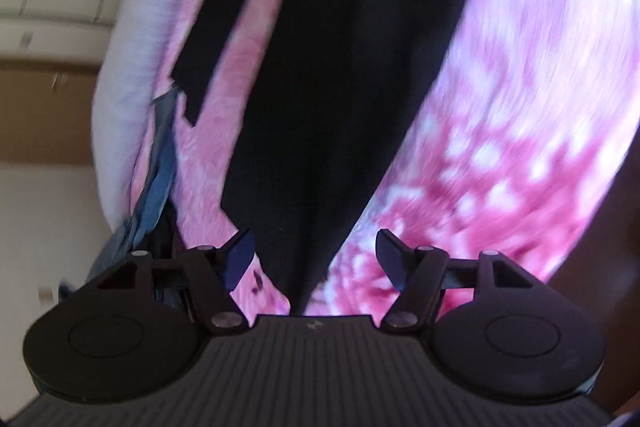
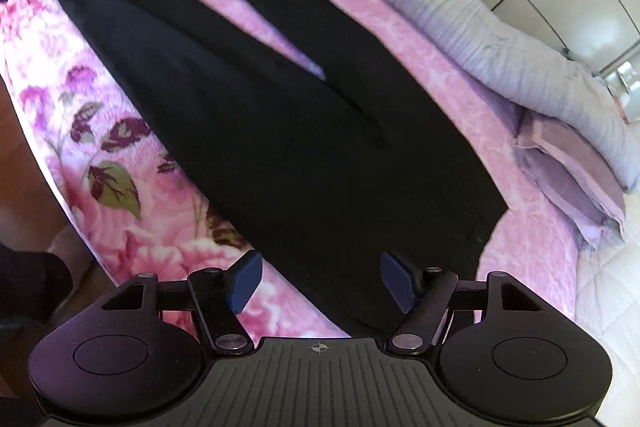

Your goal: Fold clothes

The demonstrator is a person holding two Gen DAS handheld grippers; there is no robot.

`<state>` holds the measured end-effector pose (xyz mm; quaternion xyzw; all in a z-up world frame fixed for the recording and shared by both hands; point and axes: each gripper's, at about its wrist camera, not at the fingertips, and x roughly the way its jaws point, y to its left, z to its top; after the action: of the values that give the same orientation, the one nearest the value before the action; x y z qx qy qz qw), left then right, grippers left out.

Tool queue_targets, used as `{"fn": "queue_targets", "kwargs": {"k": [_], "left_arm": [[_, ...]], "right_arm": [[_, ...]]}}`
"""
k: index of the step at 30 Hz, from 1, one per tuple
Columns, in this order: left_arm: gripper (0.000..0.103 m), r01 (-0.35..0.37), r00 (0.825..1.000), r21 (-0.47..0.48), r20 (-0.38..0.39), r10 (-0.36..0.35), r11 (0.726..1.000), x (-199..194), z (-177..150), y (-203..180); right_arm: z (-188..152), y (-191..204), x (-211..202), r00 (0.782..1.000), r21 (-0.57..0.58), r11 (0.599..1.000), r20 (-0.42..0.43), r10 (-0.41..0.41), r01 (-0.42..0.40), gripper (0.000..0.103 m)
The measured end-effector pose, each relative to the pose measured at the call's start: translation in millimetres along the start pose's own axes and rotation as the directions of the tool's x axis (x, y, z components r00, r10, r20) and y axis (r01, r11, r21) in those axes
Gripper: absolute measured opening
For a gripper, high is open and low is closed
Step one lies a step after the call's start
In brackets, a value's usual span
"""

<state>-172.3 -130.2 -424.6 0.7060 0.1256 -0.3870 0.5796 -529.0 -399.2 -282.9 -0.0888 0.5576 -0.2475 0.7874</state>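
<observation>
Nearest the lens in the left wrist view we find the left gripper (image 1: pixel 316 253), its blue pads (image 1: pixel 240 259) spread apart with nothing pinched; the narrow near end of the black trousers (image 1: pixel 332 87) shows in the gap between them, but we cannot tell whether it is touched. In the right wrist view the right gripper (image 2: pixel 322 279) likewise stands spread, its pads (image 2: pixel 246 279) clear of any cloth, above the wide end of the trousers (image 2: pixel 280 131). The trousers lie flat and stretched out on a pink floral blanket (image 2: pixel 120 163), their two legs parted by a thin strip of pink. We note a grey ribbed quilt (image 2: pixel 460 15) along the blanket's far edge, with a folded lilac cloth (image 2: pixel 572 183) touching its end. A blue-grey garment (image 1: pixel 160 163) lies beside the trousers in the left view. Both views are blurred.
</observation>
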Motion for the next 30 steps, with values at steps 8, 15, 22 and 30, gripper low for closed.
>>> {"fn": "queue_targets", "kwargs": {"k": [8, 15, 22, 30], "left_arm": [[0.006, 0.019, 0.997, 0.078, 0.067, -0.024, 0.997, 42.3, -23.3, 9.3], [0.003, 0.094, 0.996, -0.009, 0.011, -0.094, 0.996, 52.1, -17.9, 30.1], [0.003, 0.085, 0.993, -0.019, -0.083, -0.086, 0.996, 60.7, -1.4, 27.0], [0.003, 0.035, 0.978, -0.045, -0.206, -0.044, 0.998, 65.6, 15.6, 16.0]], "right_arm": [[-2.1, 29.5, 47.5, 0.995, -0.055, 0.996, -0.075, -0.069, 0.065, 0.069], [-60.9, 26.0, 71.0, 0.974, -0.229, 0.960, -0.116, -0.194, 0.164, 0.069], [-127.7, -5.4, 115.7, 0.957, -0.390, 0.894, -0.092, -0.275, 0.220, 0.069], [-131.3, -3.0, 131.8, 0.972, -0.509, 0.830, 0.168, -0.163, 0.227, 0.066]]}}
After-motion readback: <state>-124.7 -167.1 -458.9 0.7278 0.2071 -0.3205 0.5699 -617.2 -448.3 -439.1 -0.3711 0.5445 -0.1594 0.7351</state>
